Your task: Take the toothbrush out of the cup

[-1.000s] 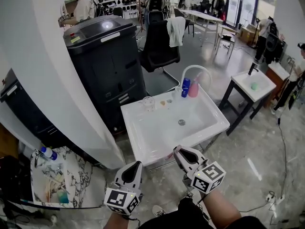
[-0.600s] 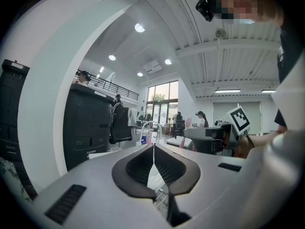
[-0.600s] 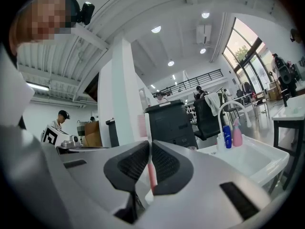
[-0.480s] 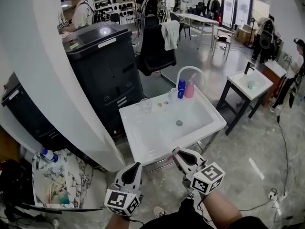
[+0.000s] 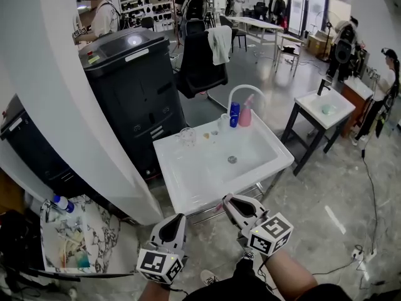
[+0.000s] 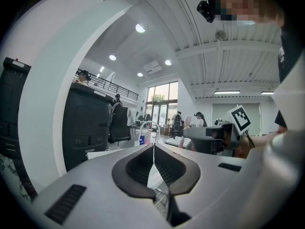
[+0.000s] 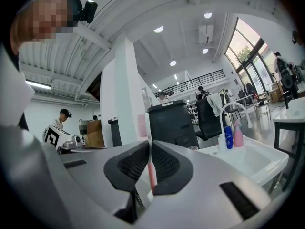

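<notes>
My right gripper (image 5: 227,201) is shut on a pink toothbrush (image 7: 151,174), whose handle stands upright between the pads. It hovers level at the front edge of the white sink (image 5: 188,190). A clear cup (image 5: 186,135) stands on the sink's back left rim, far from both grippers, and looks empty. The left gripper (image 5: 178,219) is shut with nothing in it, low and left of the right one, in front of the sink. In the left gripper view the jaws (image 6: 153,147) meet with no gap, and the toothbrush (image 6: 187,123) shows beside the right gripper (image 6: 214,135).
A blue bottle (image 5: 234,113) and a pink bottle (image 5: 245,115) stand by the curved tap (image 5: 241,93) at the sink's back. A large white column (image 5: 69,105) rises at left, with a black cabinet (image 5: 135,86) behind. A second sink (image 5: 329,111) stands at right. People are in the background.
The sink has slid a little up and left in the head view. Both grippers keep their pose and stay shut, the right one still on the toothbrush.
</notes>
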### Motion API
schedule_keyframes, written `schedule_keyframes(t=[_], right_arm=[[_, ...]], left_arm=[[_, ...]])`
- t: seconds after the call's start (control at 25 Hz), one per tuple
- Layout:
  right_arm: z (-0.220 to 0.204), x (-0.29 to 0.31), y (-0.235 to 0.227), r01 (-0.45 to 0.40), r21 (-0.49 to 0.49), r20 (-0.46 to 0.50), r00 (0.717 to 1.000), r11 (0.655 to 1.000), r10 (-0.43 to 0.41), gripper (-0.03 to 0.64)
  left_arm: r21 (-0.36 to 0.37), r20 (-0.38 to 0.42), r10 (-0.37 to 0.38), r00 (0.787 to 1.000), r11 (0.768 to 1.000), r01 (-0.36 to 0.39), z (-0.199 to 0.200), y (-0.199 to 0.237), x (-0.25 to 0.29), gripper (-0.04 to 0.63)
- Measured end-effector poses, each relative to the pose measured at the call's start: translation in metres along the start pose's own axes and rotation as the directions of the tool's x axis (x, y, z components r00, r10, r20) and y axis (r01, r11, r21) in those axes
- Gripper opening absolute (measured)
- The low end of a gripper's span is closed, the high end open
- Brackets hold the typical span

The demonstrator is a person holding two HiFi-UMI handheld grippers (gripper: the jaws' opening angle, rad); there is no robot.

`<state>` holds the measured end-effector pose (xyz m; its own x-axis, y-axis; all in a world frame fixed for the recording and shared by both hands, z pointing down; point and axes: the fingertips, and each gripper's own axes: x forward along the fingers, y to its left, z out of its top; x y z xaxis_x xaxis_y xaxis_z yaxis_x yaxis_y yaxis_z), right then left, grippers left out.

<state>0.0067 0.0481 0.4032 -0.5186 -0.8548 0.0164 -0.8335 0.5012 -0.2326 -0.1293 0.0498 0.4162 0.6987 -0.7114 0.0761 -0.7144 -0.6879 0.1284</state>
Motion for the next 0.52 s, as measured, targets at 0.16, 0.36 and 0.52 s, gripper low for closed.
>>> schedule_keyframes(t=[0.16,0.36,0.52], right_arm=[[-0.0007,0.0002,0.0007,0.004,0.007,0.002,1.0,1.0,-0.004,0.032],[-0.0012,0.0012,0.0014,0.004,0.01,0.002,1.0,1.0,-0.004,0.032],[-0.0031,0.002,0.0008,0.01,0.009,-0.003,1.0,1.0,-0.01,0.032]], left_arm=[[-0.001,0.0,-0.002,1.0,1.0,0.002,-0.0009,0.0003,-0.0006,0.023],[0.0,-0.004,-0.006,1.0,1.0,0.006,-0.0015,0.0007,-0.0005,0.023],[0.0,-0.006,-0.006,1.0,1.0,0.006,-0.0026,0.0029,-0.0002,0.023]])
